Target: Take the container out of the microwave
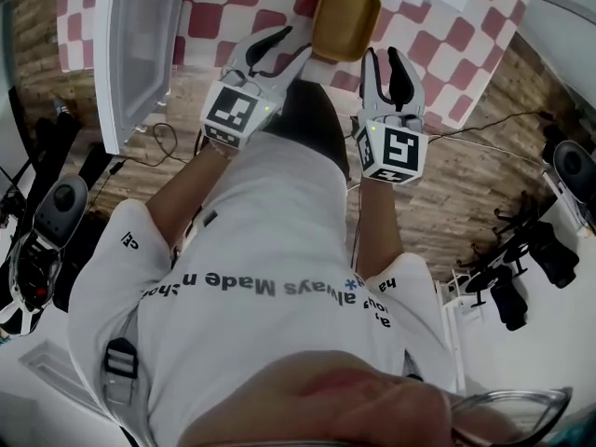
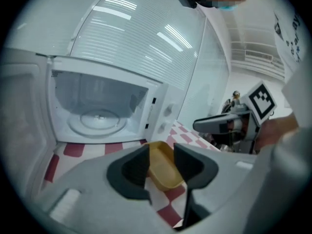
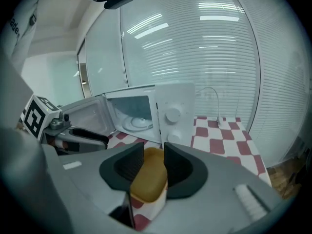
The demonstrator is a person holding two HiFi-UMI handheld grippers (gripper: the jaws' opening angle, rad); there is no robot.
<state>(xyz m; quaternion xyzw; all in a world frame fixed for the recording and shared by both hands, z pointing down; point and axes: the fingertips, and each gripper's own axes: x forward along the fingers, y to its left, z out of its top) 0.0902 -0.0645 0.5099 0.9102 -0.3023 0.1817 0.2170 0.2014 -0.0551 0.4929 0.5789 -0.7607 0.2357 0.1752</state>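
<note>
The yellow container (image 1: 345,20) rests on the red-and-white checked table (image 1: 424,45), outside the white microwave (image 2: 161,113). The microwave's cavity is bare apart from its glass turntable (image 2: 97,121). My left gripper (image 1: 284,49) hovers near the container's near left edge, jaws open and nothing between the pads. My right gripper (image 1: 386,68) hangs just right of the container, also open. In the left gripper view the container (image 2: 165,172) shows through the gap of the left gripper (image 2: 161,155). In the right gripper view it (image 3: 148,182) lies below the right gripper (image 3: 154,162).
The microwave door (image 1: 140,45) stands swung wide at the left, over the table's edge. A white cord (image 3: 217,106) runs down to the table behind the microwave. Cables (image 1: 168,142) and dark equipment (image 1: 56,203) lie on the wooden floor beside the table.
</note>
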